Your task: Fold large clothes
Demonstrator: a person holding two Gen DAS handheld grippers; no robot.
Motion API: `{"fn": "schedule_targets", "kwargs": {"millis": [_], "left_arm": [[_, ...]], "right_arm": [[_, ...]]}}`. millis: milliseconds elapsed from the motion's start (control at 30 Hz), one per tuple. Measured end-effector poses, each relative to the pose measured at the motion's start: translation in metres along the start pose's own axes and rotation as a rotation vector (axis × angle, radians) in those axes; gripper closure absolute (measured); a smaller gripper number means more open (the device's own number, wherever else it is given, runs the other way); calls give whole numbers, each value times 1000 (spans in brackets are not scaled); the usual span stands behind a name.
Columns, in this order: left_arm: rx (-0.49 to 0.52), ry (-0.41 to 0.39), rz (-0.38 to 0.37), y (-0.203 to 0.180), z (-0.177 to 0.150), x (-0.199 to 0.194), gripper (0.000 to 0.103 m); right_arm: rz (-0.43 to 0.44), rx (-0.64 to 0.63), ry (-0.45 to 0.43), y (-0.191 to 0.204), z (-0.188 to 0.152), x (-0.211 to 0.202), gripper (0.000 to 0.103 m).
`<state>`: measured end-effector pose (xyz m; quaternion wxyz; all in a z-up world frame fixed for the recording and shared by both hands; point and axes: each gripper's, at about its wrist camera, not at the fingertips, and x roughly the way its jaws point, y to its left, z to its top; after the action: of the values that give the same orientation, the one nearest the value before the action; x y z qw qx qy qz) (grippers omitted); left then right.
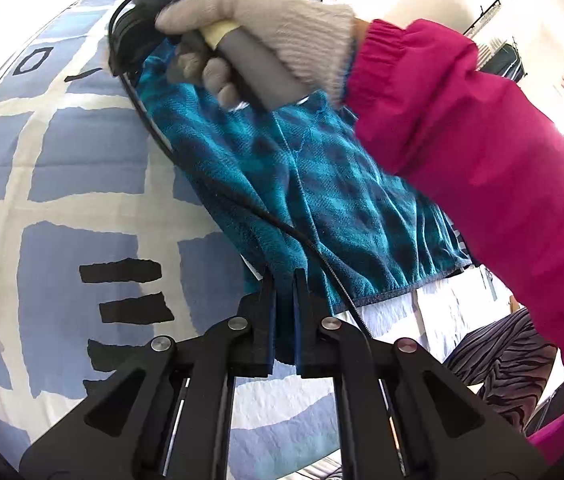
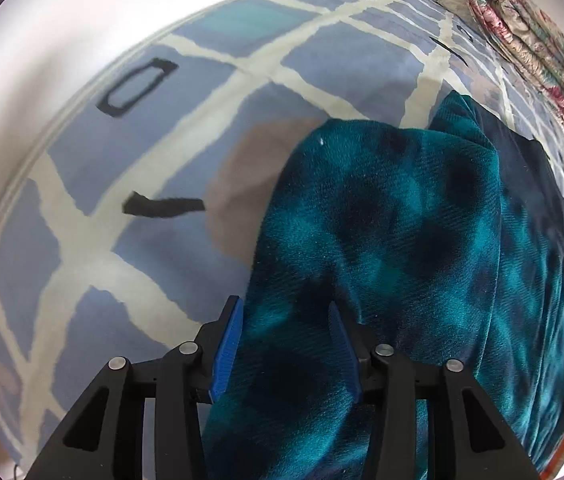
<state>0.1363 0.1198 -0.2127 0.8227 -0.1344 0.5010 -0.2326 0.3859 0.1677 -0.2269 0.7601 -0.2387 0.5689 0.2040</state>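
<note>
While the left gripper pinches a corner of the teal plaid garment between fingers drawn almost together, the fabric runs straight ahead from the fingertips and fans out to their right. Over on the right gripper, the blue-padded fingers stand partly apart with a thick bunch of the same garment filling the gap and spilling forward and to the right; whether they truly bite down is hard to tell. Ahead of the left fingers, a gloved hand in a pink sleeve grips the other tool's handle, a black cable trailing across the cloth. Beneath it all lies a bed with a blue-and-cream grid cover marked with black shapes. A rolled floral quilt sits far ahead-right of the right fingers. White walls close in behind. The garment looks fleecy, teal with dark checks, hemmed along one edge, softly creased.
</note>
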Motion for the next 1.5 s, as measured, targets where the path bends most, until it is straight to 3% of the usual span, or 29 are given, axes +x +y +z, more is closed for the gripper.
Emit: {"fn": "schedule_targets", "kwargs": {"millis": [67, 100, 133, 200, 467, 633, 833, 967, 1000, 1100, 1167, 1200, 1267, 1300, 1367, 1400, 1500], "left_arm": [[4, -4, 3, -4, 2, 0, 99], [8, -7, 10, -4, 4, 0, 99], [11, -10, 15, -5, 5, -1, 99], [28, -14, 28, -13, 7, -5, 99], [127, -22, 83, -53, 9, -1, 99], [188, -4, 88, -88, 15, 12, 99], [262, 35, 88, -126, 15, 34, 99], [322, 74, 100, -150, 14, 57, 99], [331, 86, 103, -153, 13, 62, 99], [341, 126, 104, -160, 11, 81, 99], [344, 145, 106, -162, 9, 89, 99], [346, 149, 105, -162, 9, 91, 99], [348, 157, 105, -162, 8, 94, 99], [345, 158, 104, -161, 8, 95, 99], [342, 161, 101, -161, 9, 96, 99], [342, 162, 100, -160, 8, 97, 99], [355, 162, 101, -161, 9, 99, 99]], "right_arm": [[-1, -4, -13, 1, -1, -2, 68], [-50, -9, -17, 0, -2, -2, 87], [-66, -9, -23, -2, -3, -2, 94], [-10, 32, -48, -13, -7, -6, 96], [409, 366, -184, -105, -37, -32, 98], [558, 493, -274, -156, -65, -45, 98], [665, 601, -361, -211, -109, -48, 98], [684, 692, -387, -251, -147, -38, 98], [641, 704, -377, -260, -157, -34, 98], [445, 611, -317, -267, -171, -36, 83], [374, 562, -345, -273, -174, -49, 78], [373, 546, -370, -274, -173, -59, 78], [450, 517, -406, -272, -168, -75, 77], [492, 504, -406, -269, -161, -79, 70], [584, 480, -349, -264, -140, -72, 44], [588, 472, -324, -262, -132, -67, 33], [422, 507, -258, -262, -113, -49, 36]]}}
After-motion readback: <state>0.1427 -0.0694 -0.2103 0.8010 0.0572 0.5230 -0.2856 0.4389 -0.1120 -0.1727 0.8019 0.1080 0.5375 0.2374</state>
